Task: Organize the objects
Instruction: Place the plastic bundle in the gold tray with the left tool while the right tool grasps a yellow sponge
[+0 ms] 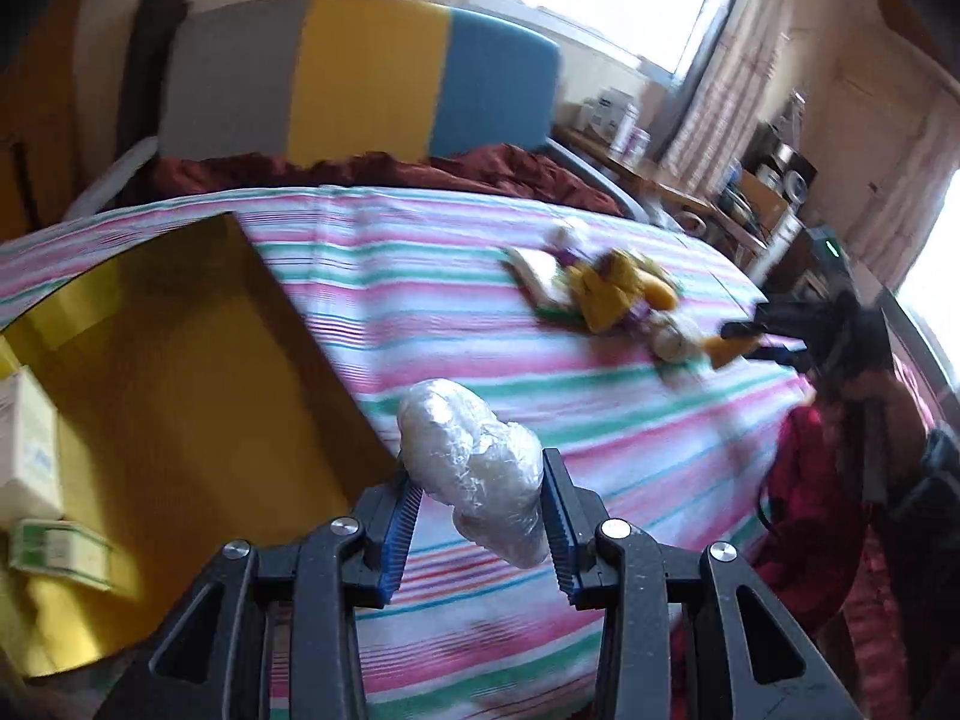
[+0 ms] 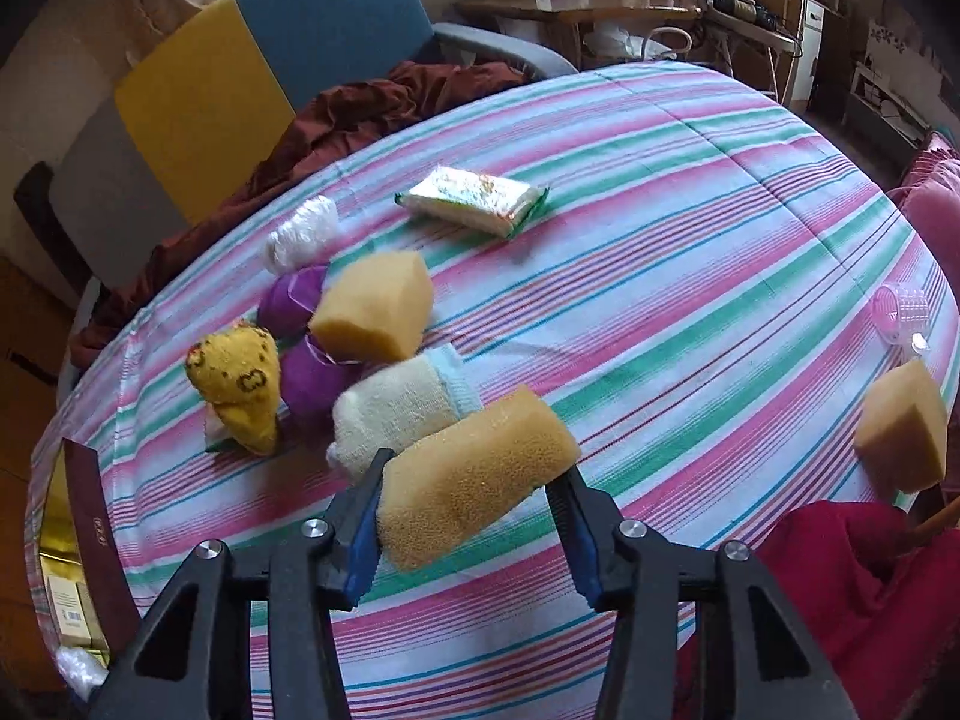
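left tool (image 1: 477,501) clamped on a plastic-wrapped bundle (image 1: 474,468), held off the striped bed (image 1: 420,300), just beside the right rim of the gold box (image 1: 180,360). box sits at the bed's left edge, its floor mostly bare; a white carton (image 1: 27,438) and a green packet (image 1: 60,552) lie in its near left corner. wide bare stripe of bed between box and the pile of things at far right, which is blurred in the left wrist view. right tool shows there as a dark shape (image 1: 750,330) at the pile.

right tool (image 2: 468,492) has its jaws pressed on a long sponge (image 2: 474,480), both pads on its sides. touching behind it a cream sock roll (image 2: 402,408), then a yellow sock (image 2: 240,384), purple balls (image 2: 306,372), a second sponge (image 2: 372,312), a white wrapped bundle (image 2: 300,234). green-edged packet (image 2: 474,201) lies apart, further back. bed centre and right are open; a third sponge (image 2: 900,432) and a pink roller (image 2: 900,312) sit near the right edge. box corner (image 2: 96,528) shows at the left edge, well apart from the long sponge. a red cloth (image 2: 372,102) is bunched at the far edge below the chair (image 2: 270,42).
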